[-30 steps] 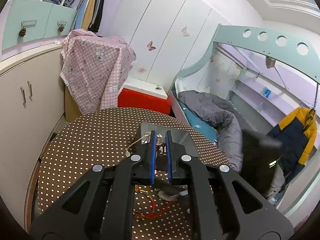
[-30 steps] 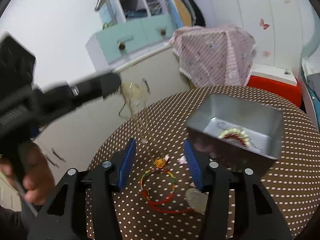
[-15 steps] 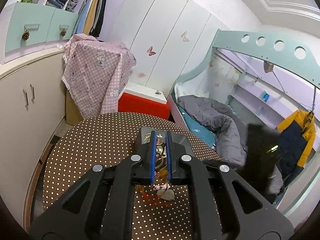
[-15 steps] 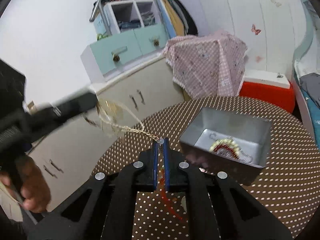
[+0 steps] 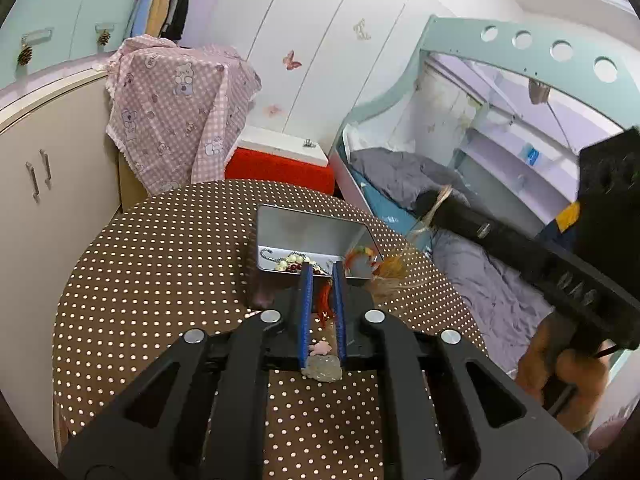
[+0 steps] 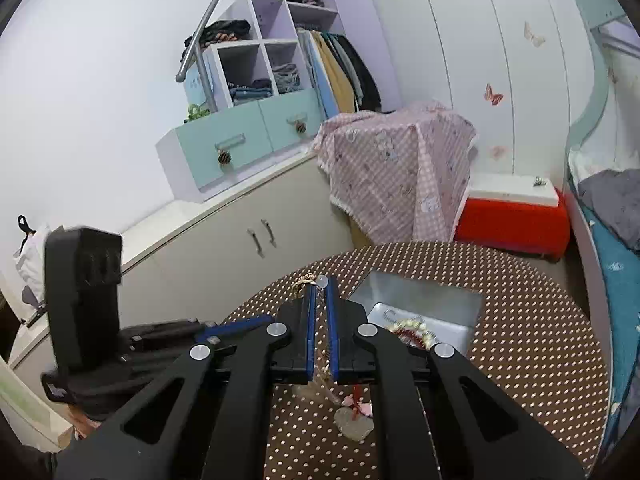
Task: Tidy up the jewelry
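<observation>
**Gold chain goes up, red string dangles**

A second ago the right gripper (image 6: 320, 280) was wide open over the red string bracelet on the table. Now its blue fingers are pressed together on a twisted gold chain (image 6: 304, 282), and it has lifted up off the table. The chain sticks out at the fingertips with a little clear bead beside it. In the left view the same chain hangs in a blurry gold bunch (image 5: 394, 268) under the right gripper's tip, by the right side of the tin.

The left gripper (image 5: 322, 270) has come closer to the metal tin (image 5: 280, 224). Its jaws are opening a little. A red string bracelet (image 5: 325, 300) shows in the thin gap between them, but I cannot tell if the pads are still pressing it. A bit of it with coloured beads (image 5: 360, 256) is blurry by the tin's right wall.

The tin sits open on the round brown table (image 5: 160, 264) with white dots. Inside it lies a bracelet of white pearls and dark red beads (image 6: 412, 330).

On the table near the grippers lie a pale see-through heart stone (image 6: 354, 424) and a small pink flower charm (image 5: 321, 347), touching each other.
</observation>
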`<state>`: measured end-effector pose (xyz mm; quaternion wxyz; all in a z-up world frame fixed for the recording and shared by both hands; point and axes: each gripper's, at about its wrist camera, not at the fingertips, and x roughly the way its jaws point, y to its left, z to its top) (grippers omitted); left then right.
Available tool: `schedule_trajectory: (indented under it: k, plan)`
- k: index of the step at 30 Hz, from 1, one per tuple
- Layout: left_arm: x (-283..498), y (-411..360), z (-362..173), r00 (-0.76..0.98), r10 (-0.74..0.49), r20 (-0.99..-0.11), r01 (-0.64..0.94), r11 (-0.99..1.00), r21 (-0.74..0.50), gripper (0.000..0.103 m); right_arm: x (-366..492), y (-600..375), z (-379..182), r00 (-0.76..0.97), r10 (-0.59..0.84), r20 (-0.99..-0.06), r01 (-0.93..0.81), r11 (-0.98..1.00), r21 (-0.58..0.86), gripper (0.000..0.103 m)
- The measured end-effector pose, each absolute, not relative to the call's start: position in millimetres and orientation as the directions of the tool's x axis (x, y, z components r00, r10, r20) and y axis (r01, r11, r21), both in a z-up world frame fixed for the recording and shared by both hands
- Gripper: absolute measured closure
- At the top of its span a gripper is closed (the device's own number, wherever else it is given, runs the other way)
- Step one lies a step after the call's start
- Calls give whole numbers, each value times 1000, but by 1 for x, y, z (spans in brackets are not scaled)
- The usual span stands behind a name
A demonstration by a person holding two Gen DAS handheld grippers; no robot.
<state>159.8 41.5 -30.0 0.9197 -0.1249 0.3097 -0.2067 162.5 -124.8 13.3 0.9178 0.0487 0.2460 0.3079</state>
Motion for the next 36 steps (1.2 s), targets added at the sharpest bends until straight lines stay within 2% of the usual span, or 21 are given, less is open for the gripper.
schedule_trajectory:
  k: [1, 2, 3, 12, 17, 28, 29, 31, 32, 33, 35, 36]
  plan:
    - [163, 40, -31, 720, -459, -520, 303, 883, -359, 71, 163, -126, 16, 696, 584, -418, -538, 810, 235, 99]
    - [164, 39, -31, 726, -452, -519, 295, 886, -358, 43, 165, -128, 20, 712, 573, -405, -529, 818, 227, 99]
    - [165, 39, -31, 747, -434, -504, 278, 892, -357, 36, 166, -130, 22, 718, 568, -401, -525, 821, 223, 99]
    - [188, 29, -27, 763, -416, -494, 267, 900, -345, 35, 188, -145, 40, 771, 536, -344, -492, 844, 213, 99]
    - [203, 20, -37, 761, -382, -524, 250, 919, -305, 35, 201, -147, 30, 780, 517, -353, -472, 856, 210, 99]
    - [237, 22, -74, 719, -210, -663, 106, 975, -193, 35, 243, -153, -47, 684, 432, -588, -369, 900, 232, 95]
    - [239, 23, -77, 710, -204, -674, 100, 977, -190, 35, 243, -154, -51, 680, 425, -597, -364, 903, 229, 94]
    - [242, 25, -83, 691, -192, -697, 88, 979, -183, 35, 241, -155, -57, 668, 409, -622, -352, 910, 220, 82]
    - [243, 25, -85, 684, -191, -704, 86, 979, -183, 36, 241, -155, -59, 664, 404, -629, -350, 911, 217, 69]
    - [244, 26, -86, 684, -194, -703, 82, 978, -190, 36, 240, -155, -60, 660, 398, -636, -349, 913, 209, 64]
    - [244, 26, -86, 679, -202, -705, 84, 977, -198, 44, 236, -154, -60, 664, 395, -635, -349, 915, 204, 64]
    - [244, 26, -85, 677, -204, -707, 84, 976, -200, 44, 234, -156, -58, 668, 395, -631, -345, 915, 208, 64]
